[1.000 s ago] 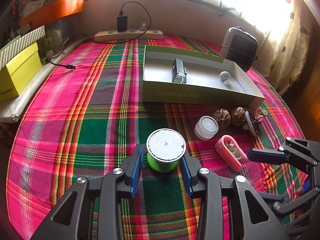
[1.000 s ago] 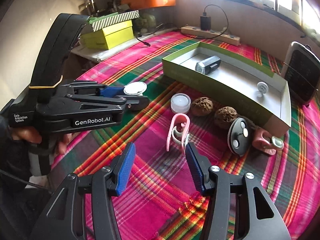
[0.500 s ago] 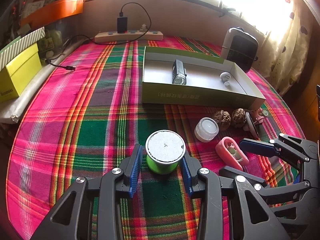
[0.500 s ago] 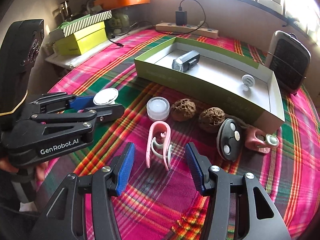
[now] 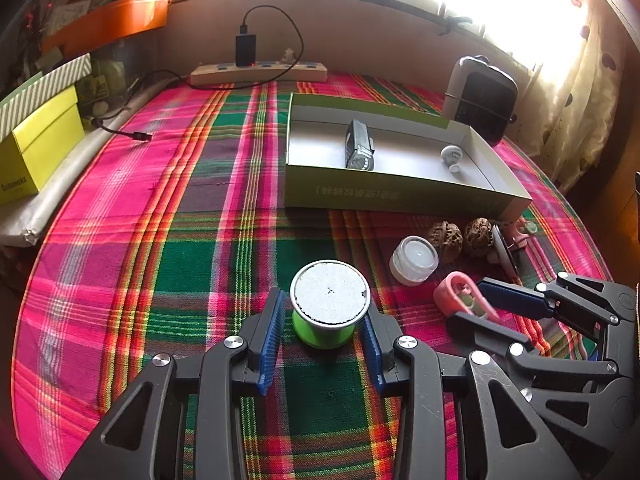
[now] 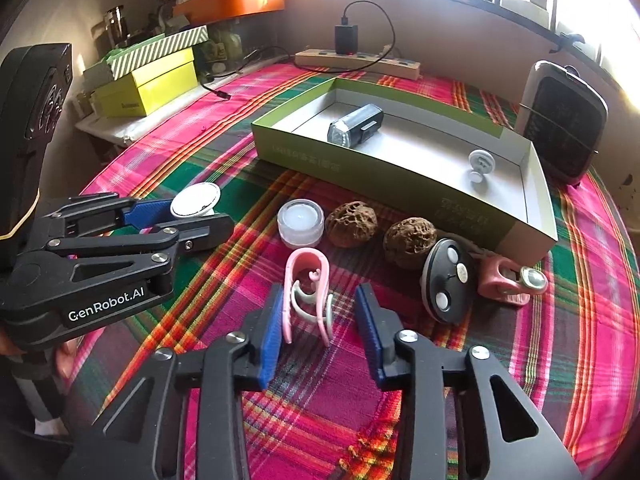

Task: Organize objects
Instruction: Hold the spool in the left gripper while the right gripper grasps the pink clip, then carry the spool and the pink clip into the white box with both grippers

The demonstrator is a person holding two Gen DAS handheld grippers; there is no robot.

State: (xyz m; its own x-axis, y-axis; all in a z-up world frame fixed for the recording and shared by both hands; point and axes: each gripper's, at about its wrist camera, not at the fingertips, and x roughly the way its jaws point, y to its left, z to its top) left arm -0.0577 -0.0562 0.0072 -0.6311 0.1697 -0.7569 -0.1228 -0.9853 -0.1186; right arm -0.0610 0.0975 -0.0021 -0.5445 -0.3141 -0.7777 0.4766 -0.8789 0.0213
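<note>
From your left wrist camera you see the left gripper [image 5: 323, 330] closing around the green spool [image 5: 329, 305] on the plaid cloth [image 5: 152, 248]; its blue pads sit just beside it, a sliver apart.

Your right wrist camera shows what that view half hides: the right gripper [image 6: 318, 322] closing around the pink clip [image 6: 307, 292], one pad touching, the other apart.

The left gripper [image 5: 325, 334] is closing its jaws around a green spool [image 5: 329, 305] standing on the plaid cloth [image 5: 120, 240]. At three o'clock, the right gripper [image 5: 478, 309] is closing around a pink clip [image 5: 460, 294].
</note>
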